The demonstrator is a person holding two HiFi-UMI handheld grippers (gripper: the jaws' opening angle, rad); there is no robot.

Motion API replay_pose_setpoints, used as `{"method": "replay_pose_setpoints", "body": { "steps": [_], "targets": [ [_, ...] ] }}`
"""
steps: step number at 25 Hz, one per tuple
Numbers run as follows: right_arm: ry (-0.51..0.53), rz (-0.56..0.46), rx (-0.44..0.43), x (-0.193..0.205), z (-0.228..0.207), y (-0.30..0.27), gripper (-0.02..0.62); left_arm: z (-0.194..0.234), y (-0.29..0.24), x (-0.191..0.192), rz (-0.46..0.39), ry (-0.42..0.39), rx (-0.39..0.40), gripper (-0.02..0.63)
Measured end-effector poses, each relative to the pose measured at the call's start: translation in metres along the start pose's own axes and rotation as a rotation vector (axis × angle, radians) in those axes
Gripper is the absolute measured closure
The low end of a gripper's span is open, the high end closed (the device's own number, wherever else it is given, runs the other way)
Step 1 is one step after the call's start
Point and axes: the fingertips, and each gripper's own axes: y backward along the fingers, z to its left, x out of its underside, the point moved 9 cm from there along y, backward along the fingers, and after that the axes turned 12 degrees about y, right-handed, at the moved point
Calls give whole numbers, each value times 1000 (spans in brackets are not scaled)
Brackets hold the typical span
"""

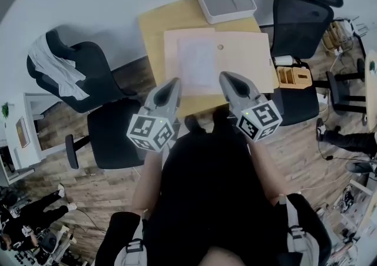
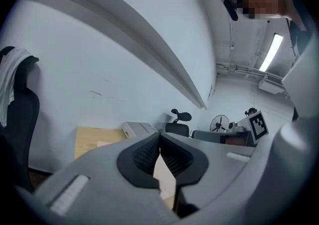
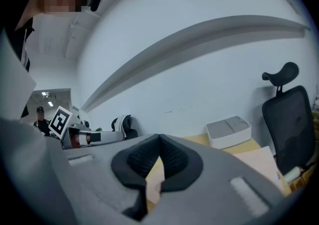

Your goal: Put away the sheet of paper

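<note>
A white sheet of paper [image 1: 197, 62] lies flat on the left half of an open beige folder [image 1: 244, 53], on a small wooden table [image 1: 154, 29]. Both grippers hover over the table's near edge, apart from the paper. My left gripper [image 1: 174, 83] is near the sheet's near left corner, and its jaws meet at the tips with nothing between them [image 2: 159, 137]. My right gripper [image 1: 226, 77] is over the folder's near edge, shut and empty as well [image 3: 159, 138]. Through the gap below each pair of pads only a sliver of the folder shows.
A grey-and-white box [image 1: 225, 1] sits at the table's far edge, against the wall. A black chair with a white cloth [image 1: 70, 73] stands to the left, another black chair [image 1: 300, 20] to the right, with a wooden organizer [image 1: 294, 75] beside it.
</note>
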Motion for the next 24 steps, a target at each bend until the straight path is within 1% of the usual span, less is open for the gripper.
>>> {"method": "replay_pose_setpoints", "body": {
  "steps": [3, 11, 24],
  "targets": [
    [24, -3, 10, -3, 0, 1, 594, 0, -2, 0, 3, 2, 7, 595],
    [28, -7, 32, -6, -5, 0, 594, 2, -13, -2, 18, 5, 18, 595],
    [44, -7, 33, -10, -10, -5, 594, 5, -20, -4, 26, 5, 23, 595]
  ]
}}
